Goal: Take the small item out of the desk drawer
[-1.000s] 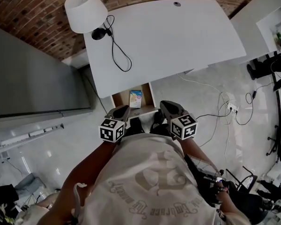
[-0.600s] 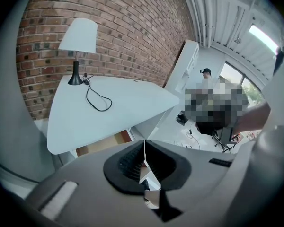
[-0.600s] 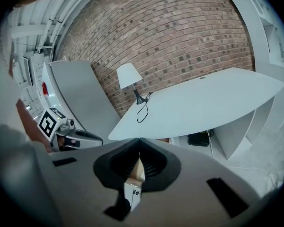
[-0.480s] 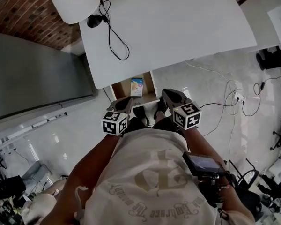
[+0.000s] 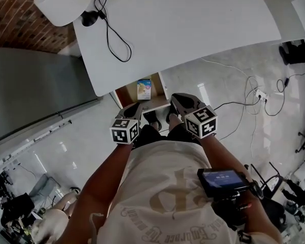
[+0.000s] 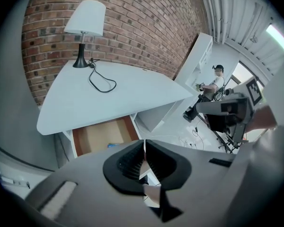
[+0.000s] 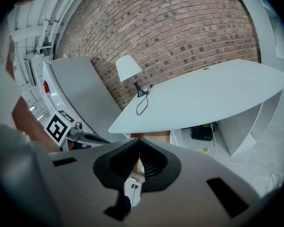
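Note:
The desk drawer (image 5: 126, 94) stands pulled out under the white desk top (image 5: 193, 24). In it lies a small colourful packet (image 5: 144, 89); in the left gripper view the packet (image 6: 112, 145) shows as a blue scrap on the drawer floor (image 6: 97, 137). My left gripper (image 5: 133, 109) hangs just short of the drawer's front, jaws shut and empty (image 6: 144, 145). My right gripper (image 5: 177, 99) is beside it, to the right of the drawer, also shut with nothing in it (image 7: 138, 148). Both are held close to the person's body.
A white lamp (image 5: 61, 1) with a black cable (image 5: 112, 34) stands on the desk's far left corner. A grey panel (image 5: 35, 95) flanks the desk on the left. Cables and a power strip (image 5: 256, 95) lie on the floor at right. A person (image 6: 217, 79) stands far off.
The head view has shifted, so the desk and drawer sit higher and further left in frame. Both grippers have stayed shut near the body. A dark device at the person's waist has come into view.

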### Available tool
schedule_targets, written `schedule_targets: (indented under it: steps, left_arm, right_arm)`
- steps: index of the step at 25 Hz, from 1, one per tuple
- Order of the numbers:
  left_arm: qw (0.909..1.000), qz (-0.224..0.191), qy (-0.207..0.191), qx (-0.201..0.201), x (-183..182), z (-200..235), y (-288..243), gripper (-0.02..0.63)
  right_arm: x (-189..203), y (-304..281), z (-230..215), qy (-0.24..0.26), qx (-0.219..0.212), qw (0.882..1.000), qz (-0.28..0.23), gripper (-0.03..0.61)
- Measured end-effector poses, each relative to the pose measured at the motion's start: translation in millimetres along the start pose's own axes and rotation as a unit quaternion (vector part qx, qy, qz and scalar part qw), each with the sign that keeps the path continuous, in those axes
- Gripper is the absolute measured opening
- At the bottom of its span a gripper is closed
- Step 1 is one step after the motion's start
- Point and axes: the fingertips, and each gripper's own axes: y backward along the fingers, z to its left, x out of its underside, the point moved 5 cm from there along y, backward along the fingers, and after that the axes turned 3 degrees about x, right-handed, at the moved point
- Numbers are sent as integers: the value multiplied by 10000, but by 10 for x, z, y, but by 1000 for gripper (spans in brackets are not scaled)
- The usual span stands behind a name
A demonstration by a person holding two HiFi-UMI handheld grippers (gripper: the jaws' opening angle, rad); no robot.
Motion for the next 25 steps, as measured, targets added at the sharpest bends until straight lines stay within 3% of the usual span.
schedule_targets:
  steps: [7, 11, 18, 25]
  left_arm:
    - [9995, 245, 40, -203, 157, -7, -184, 14]
    - [9986, 322, 257, -338, 255, 4, -255, 21]
    - [9958, 671, 271, -568, 342, 49, -424, 227]
    - [9922, 872, 141, -881, 390, 213, -563, 321]
  right_arm:
    - [184, -70, -14, -8, -220, 9996, 168, 6]
    - [312, -117, -80, -6, -287, 9991, 327, 6]
    - [422, -201, -216, -163, -288, 9986, 423, 6]
    - [520, -299, -258, -275, -306, 9981, 467, 6]
